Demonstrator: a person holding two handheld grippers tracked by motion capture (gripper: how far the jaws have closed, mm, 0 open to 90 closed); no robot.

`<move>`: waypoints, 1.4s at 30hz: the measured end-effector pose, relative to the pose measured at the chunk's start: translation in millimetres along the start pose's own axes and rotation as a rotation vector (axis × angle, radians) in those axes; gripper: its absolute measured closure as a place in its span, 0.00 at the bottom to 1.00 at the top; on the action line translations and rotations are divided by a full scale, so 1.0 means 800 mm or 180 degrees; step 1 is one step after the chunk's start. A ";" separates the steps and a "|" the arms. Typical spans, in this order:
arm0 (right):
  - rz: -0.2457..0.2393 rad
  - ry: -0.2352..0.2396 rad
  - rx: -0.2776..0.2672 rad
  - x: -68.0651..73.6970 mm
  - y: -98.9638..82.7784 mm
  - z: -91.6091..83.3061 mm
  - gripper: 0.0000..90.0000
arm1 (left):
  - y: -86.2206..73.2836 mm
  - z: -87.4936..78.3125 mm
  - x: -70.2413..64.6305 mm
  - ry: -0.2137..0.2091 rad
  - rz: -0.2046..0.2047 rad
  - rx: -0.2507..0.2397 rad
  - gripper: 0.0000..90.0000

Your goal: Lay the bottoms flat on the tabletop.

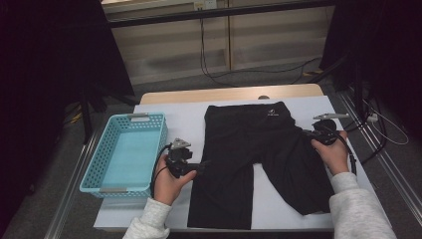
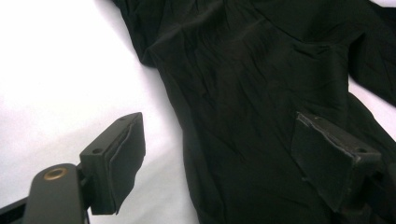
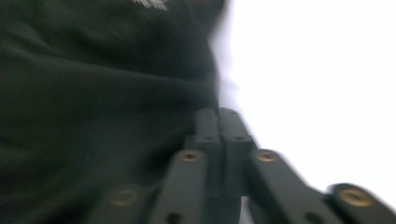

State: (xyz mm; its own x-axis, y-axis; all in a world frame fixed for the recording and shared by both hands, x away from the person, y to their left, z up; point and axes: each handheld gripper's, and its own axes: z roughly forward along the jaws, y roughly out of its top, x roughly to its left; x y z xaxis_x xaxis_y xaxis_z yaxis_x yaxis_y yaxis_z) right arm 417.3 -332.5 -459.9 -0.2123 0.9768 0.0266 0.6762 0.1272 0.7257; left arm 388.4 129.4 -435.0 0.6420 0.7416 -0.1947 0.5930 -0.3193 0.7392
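black shorts [image 1: 259,149] flat on white-covered bench [image 1: 184,117]. left tongs [image 2: 219,158] wide open, straddling the left leg edge, gripping nothing. right tongs [image 3: 219,116] pressed together at shorts' right edge, can't tell if cloth is pinched.

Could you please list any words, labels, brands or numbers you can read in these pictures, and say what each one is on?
No text can be read.
Black shorts: a small white mark near the waistband, too small to read in the high view and blurred in the right gripper view.
Blue basket: no lettering visible.
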 end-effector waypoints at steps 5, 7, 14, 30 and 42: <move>-0.0021 -0.0111 -0.0070 0.001 -0.014 -0.016 0.68 | 0.001 0.001 -0.003 -0.0023 0.0009 -0.0010 0.20; -0.0058 -0.0065 -0.0120 0.003 -0.019 -0.031 0.68 | 0.001 0.002 -0.004 -0.0034 0.0018 -0.0014 0.20; -0.0186 0.0111 -0.0100 0.028 -0.049 -0.072 0.68 | 0.003 0.003 -0.010 -0.0074 0.0045 -0.0012 0.20; -0.0046 0.0075 -0.0243 0.011 -0.070 -0.072 0.99 | 0.001 0.009 -0.015 -0.0088 0.0087 0.0026 0.20; -0.0358 0.0180 -0.0355 0.053 -0.068 -0.093 0.67 | 0.002 0.007 -0.020 -0.0129 0.0109 0.0015 0.20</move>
State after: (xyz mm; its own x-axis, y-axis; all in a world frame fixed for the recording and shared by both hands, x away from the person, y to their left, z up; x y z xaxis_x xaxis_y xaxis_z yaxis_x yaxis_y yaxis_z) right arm 318.7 -311.0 -447.2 -0.3238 0.9458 -0.0228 0.5641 0.2123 0.7979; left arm 381.7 114.2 -434.3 0.6810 0.7058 -0.1953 0.5725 -0.3469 0.7429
